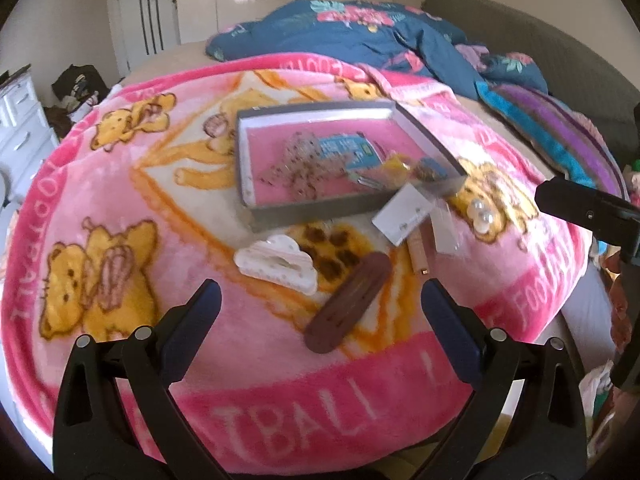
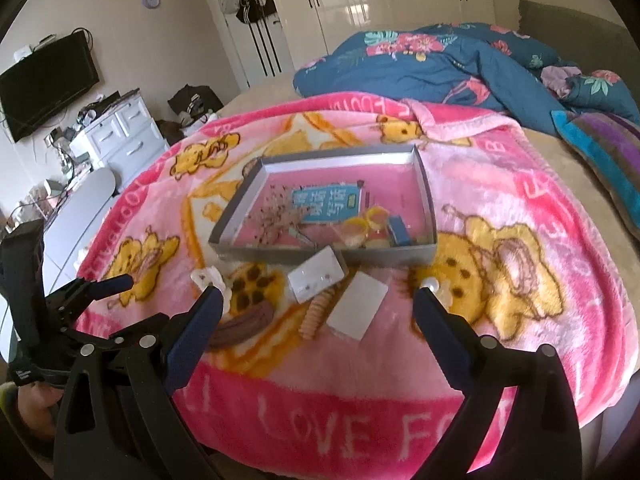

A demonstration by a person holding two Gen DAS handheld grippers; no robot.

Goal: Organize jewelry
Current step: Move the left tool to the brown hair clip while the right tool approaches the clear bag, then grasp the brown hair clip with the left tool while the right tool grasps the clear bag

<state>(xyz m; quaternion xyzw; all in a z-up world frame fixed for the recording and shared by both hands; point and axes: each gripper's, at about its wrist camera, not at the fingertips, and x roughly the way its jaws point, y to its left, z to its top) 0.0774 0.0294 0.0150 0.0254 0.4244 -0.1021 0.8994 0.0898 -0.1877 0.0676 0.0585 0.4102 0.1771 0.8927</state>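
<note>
A shallow grey box point(image 2: 325, 258) sits in the middle of the pink blanket point(image 2: 520, 216) on the bed, and it seems to be the collecting place: a tangle of chain jewelry point(image 2: 276, 216), a blue card point(image 2: 328, 202) and yellow rings point(image 2: 370, 218) already lie inside it. The pieces not yet sorted lie loose just outside its near wall, toward 6 o'clock of the box: two white earring cards point(image 2: 316, 276), a coiled peach hair tie point(image 2: 316, 316), a brown oblong clip point(image 1: 348, 302), a white claw clip point(image 1: 276, 262) and a pearl piece point(image 1: 482, 216) off at 4 o'clock of the box. The left gripper point(image 1: 320, 302) hangs released over the near blanket, jaws spread wide and empty, the brown clip lying between its fingertips' lines and the claw clip at its 11 o'clock, so either looks like a likely pick. The right gripper point(image 2: 318, 308) is likewise spread and holds nothing, framing the cards and hair tie, probably lined up to lift one toward the box at its 12 o'clock.
</note>
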